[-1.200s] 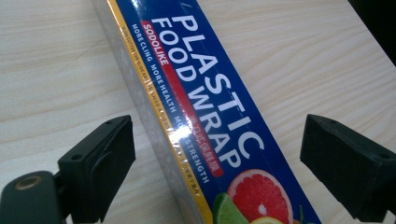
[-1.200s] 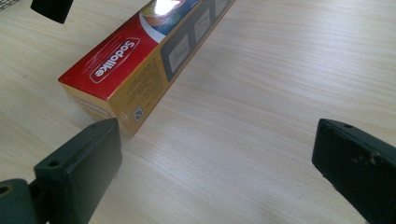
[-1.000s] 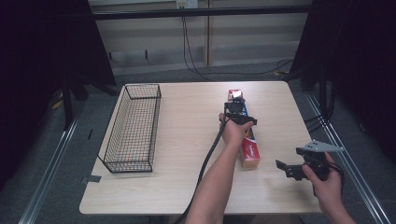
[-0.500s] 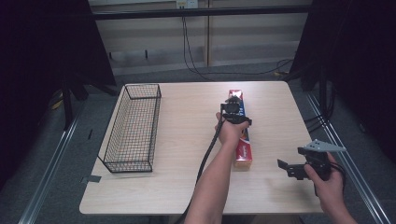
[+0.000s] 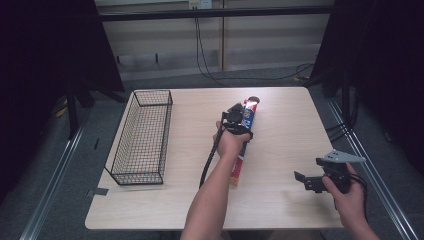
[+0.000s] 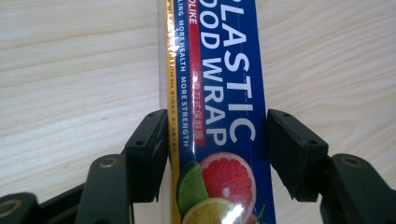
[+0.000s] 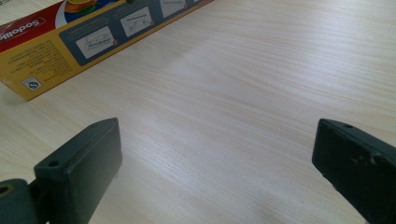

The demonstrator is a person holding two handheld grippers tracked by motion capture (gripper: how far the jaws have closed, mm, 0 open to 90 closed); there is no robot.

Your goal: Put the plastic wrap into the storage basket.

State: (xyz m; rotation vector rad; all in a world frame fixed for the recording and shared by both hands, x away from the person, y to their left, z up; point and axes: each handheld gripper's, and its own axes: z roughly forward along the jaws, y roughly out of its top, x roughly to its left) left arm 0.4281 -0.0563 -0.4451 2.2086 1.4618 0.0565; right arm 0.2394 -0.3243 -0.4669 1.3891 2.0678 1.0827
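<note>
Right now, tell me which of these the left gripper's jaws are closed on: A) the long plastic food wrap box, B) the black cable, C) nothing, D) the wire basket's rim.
A: in the left gripper view the left gripper has a jaw pressed against each long side of the plastic food wrap box, well apart from the wire basket.

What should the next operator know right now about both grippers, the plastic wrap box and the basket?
Left gripper: jaws have just been closing and now clamp the plastic wrap box across its width; its near end looks to be on the table.
Right gripper: open, nothing between the jaws, held above bare table near the right edge.
Wire basket: on the left side, nothing in it.
Done: box gripped.
Left, probably: lift the box and carry it to the basket.
</note>
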